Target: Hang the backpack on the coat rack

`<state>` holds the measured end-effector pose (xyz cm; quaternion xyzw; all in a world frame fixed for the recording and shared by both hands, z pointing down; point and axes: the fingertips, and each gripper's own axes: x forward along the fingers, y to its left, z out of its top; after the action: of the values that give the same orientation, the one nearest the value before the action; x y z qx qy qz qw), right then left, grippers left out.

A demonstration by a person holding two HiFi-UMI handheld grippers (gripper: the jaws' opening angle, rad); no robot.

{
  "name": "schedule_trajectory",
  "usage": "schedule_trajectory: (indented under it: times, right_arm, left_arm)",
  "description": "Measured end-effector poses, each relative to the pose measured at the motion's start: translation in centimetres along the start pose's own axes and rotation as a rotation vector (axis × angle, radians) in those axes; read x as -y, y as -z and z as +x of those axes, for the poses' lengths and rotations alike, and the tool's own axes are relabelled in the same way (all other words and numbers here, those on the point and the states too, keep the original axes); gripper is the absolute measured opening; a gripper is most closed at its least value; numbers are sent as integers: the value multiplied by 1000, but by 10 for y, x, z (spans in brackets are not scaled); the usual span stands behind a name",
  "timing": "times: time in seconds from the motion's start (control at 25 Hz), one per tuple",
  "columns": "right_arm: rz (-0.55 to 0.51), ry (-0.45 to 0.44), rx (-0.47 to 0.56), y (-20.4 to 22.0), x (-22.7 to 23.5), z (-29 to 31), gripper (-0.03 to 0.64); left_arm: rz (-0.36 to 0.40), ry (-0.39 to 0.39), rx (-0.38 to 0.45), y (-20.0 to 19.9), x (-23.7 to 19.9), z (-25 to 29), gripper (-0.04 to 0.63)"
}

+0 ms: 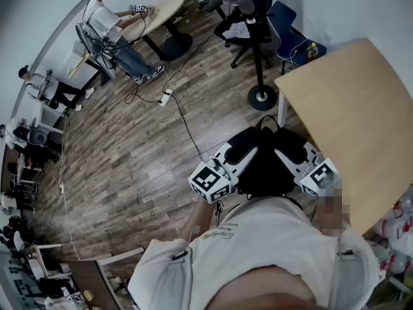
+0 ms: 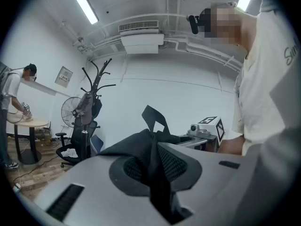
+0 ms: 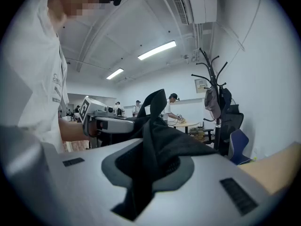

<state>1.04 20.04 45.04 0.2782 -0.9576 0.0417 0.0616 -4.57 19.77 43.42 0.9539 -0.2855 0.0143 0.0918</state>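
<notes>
The backpack (image 1: 268, 163) sits between the left gripper (image 1: 237, 155) and the right gripper (image 1: 293, 157), clamped from either side; the table (image 1: 361, 108) lies to its right; the coat rack (image 1: 261, 70) stands beyond it, left of the table; a chair (image 1: 242, 31) sits behind the rack.

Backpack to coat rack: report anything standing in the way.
Nothing visible blocks it. Bare floor lies between the backpack and the coat rack; the chair stands beyond it, the table to one side. Hung things already occupy some hooks.
</notes>
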Motion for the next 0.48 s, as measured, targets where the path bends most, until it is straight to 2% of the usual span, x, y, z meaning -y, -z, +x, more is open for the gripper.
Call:
schedule_trajectory:
  times: [0.28, 0.48]
  right_arm:
    - [-34, -2, -8, -7, 12, 15, 48]
    - [-64, 31, -2, -18, 18, 31, 48]
  left_arm:
    - [0, 24, 21, -8, -18, 4, 57]
    - [11, 47, 40, -19, -36, 1, 57]
